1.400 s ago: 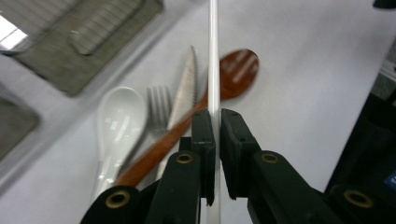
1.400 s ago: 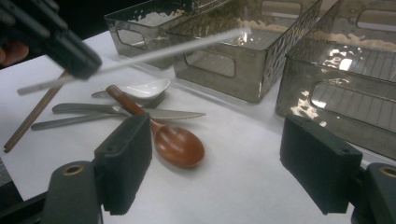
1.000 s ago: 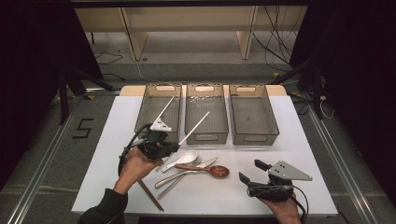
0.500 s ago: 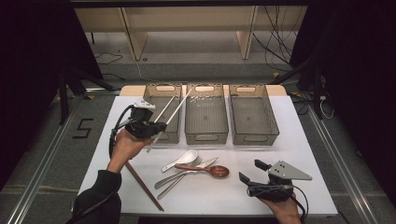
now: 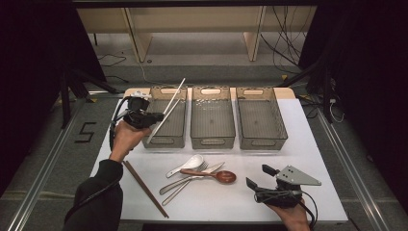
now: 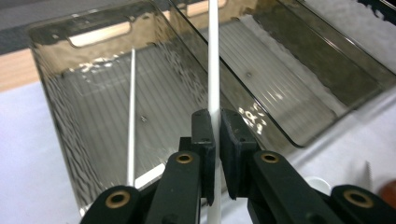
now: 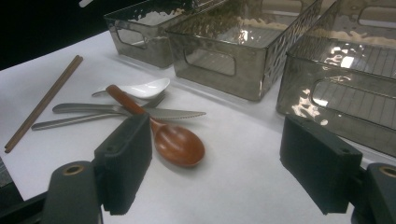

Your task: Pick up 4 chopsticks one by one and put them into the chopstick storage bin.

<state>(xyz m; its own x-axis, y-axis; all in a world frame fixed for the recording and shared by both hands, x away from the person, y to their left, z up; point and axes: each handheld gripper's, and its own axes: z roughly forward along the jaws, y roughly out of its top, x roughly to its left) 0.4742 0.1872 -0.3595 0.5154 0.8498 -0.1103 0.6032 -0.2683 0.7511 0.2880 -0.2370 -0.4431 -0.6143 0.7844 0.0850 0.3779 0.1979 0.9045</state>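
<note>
Table: white top (image 5: pixel 312 144) with a pale wooden strip (image 5: pixel 288 91) along the far edge.
Floor: grey carpet (image 5: pixel 216 72); a metal rail (image 5: pixel 43 173) runs past the left gripper's outer side, another (image 5: pixel 346 159) past the right gripper's.
Floor mark: black numeral "5" (image 5: pixel 86 132), outward of the left gripper.
Furniture: light wooden frame (image 5: pixel 192 24) beyond the table, legs on the carpet.
Cables: black leads (image 5: pixel 284 38) on the floor, far right.
Surround: dark drapes (image 5: pixel 33 72) either side.
Light: from above, falling on the table.

The left hand-held gripper (image 6: pixel 216 135) pinches a white chopstick (image 6: pixel 214 56) that runs straight ahead over a smoky clear bin (image 6: pixel 60 116). A second white chopstick (image 6: pixel 131 116) lies inside that bin, to the left of the jaws.
</note>
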